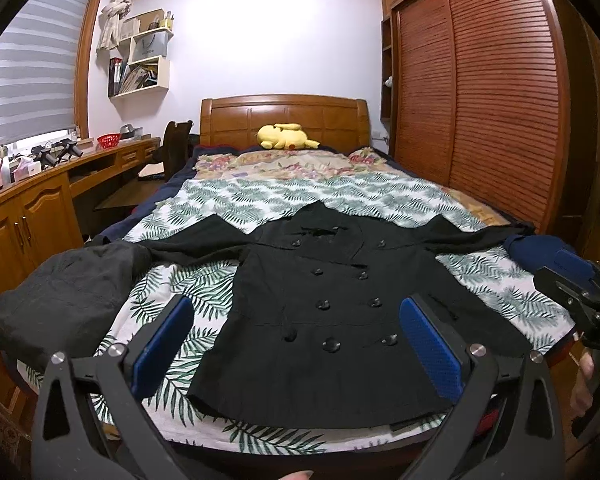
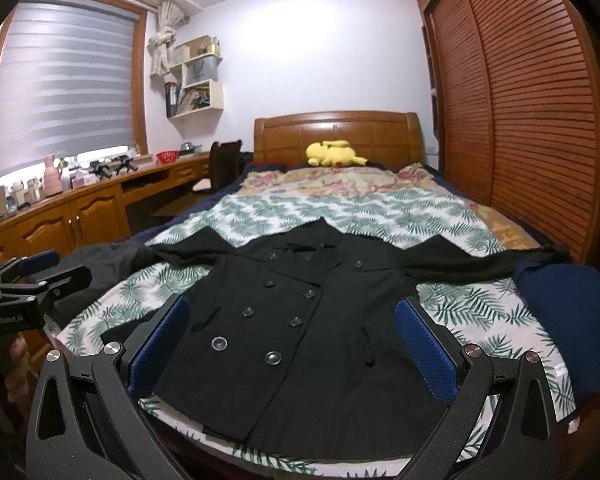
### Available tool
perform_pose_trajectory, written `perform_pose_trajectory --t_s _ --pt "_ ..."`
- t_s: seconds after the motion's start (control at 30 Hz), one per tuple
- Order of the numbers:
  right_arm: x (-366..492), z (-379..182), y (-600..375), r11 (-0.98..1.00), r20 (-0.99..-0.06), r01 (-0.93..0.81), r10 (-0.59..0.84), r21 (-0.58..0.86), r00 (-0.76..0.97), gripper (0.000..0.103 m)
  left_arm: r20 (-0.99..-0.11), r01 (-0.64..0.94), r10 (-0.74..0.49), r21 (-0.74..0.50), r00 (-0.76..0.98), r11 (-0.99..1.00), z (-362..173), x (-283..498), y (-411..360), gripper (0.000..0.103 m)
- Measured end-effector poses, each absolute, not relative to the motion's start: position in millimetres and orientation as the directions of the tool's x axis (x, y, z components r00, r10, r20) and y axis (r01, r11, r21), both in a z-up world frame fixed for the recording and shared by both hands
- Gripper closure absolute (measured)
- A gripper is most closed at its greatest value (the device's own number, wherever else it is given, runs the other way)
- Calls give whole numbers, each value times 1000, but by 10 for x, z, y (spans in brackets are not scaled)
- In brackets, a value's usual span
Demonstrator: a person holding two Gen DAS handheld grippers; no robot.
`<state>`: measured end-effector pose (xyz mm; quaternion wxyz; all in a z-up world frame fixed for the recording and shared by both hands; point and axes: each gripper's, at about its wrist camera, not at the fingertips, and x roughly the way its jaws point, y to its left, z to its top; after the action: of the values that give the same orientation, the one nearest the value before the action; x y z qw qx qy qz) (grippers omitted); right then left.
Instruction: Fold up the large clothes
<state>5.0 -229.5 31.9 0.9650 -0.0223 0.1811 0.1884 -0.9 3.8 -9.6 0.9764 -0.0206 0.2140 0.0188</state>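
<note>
A black double-breasted coat (image 1: 320, 320) lies face up on the bed (image 1: 496, 280), buttoned, hem at the near edge, collar toward the headboard (image 1: 284, 118). Both sleeves are spread straight out to the sides, so the coat is laid flat ready for a first fold; no fold made yet, by the look of it.

Left gripper (image 1: 296, 348) hovers above the hem end, jaws wide apart w/ nothing between the blue pads (image 1: 432, 348). Right gripper (image 2: 292, 344) is likewise wide open and empty, over the hem a bit further right. Each sits short of the cloth, prob. so the person can pick grasp points before reaching in.

A dark crumpled garment (image 1: 68, 292) sits at the left bed edge, touching or overlapping the left sleeve end; can't tell which in the fisheye. A navy garment (image 2: 572, 320) lies at the right edge by the other cuff. Both seem parked aside, keeping the middle free for the coat.

Yellow plush toy (image 1: 286, 136) rests by the headboard, well apart. Counter (image 1: 60, 168) w/ clutter runs along the left wall.
</note>
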Motion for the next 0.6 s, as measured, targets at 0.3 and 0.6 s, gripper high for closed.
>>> perform_pose_trajectory --t_s 0.3,0.6 --pt "368 62 -2118 913 -410 -408 385 34 827 0 -469 -72 40 -51 882 996 -362 216 322 0" --pt "589 -13 -1977 899 -406 -437 410 29 817 0 -494 -86 45 -62 868 994 -506 372 563 0"
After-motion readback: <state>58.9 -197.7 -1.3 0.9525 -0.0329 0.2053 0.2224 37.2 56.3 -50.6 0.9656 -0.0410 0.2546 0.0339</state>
